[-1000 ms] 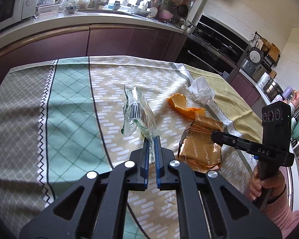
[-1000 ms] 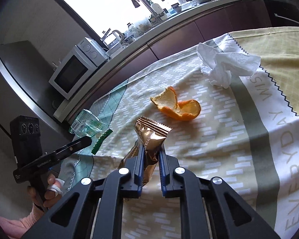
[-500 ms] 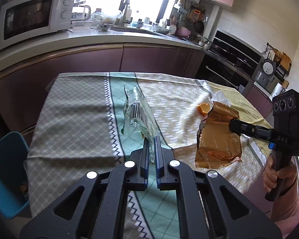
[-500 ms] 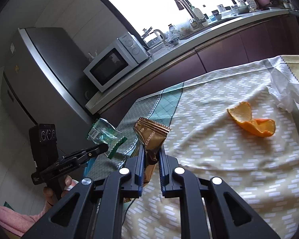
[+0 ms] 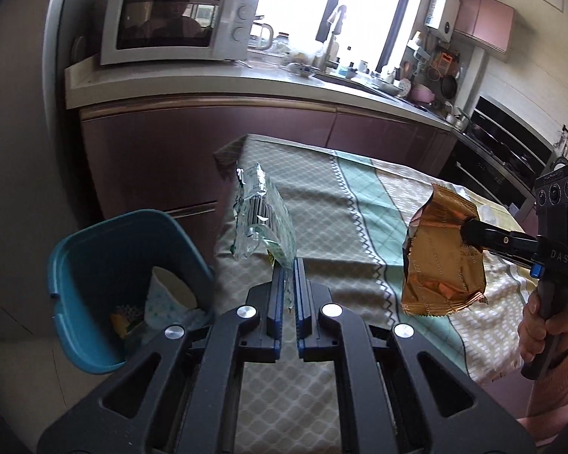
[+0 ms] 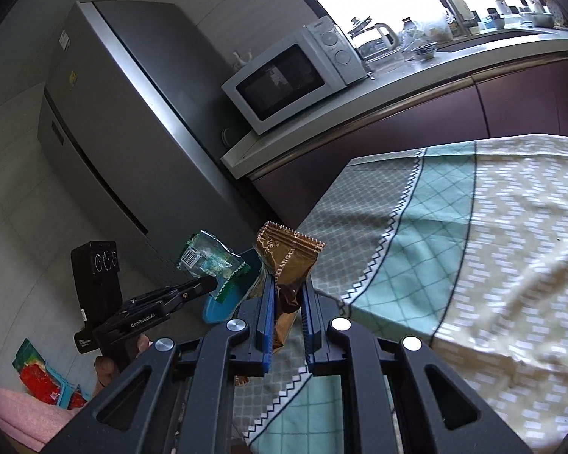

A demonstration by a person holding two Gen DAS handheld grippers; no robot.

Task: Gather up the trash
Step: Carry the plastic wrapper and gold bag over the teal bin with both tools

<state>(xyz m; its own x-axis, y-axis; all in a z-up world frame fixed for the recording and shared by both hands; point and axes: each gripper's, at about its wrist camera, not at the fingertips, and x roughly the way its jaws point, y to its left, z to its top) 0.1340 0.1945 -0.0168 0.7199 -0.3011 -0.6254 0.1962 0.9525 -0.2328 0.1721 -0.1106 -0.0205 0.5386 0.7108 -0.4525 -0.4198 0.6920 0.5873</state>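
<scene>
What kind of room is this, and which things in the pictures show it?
Most likely a home kitchen: a microwave stands on the counter, a tall fridge stands beside it, and a faucet rises at the window.

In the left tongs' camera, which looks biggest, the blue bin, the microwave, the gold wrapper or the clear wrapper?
1. Blue bin and microwave: look alike, unsure.
2. Gold wrapper.
3. Clear wrapper: smallest, though nearness to the camera distorts size.
</scene>
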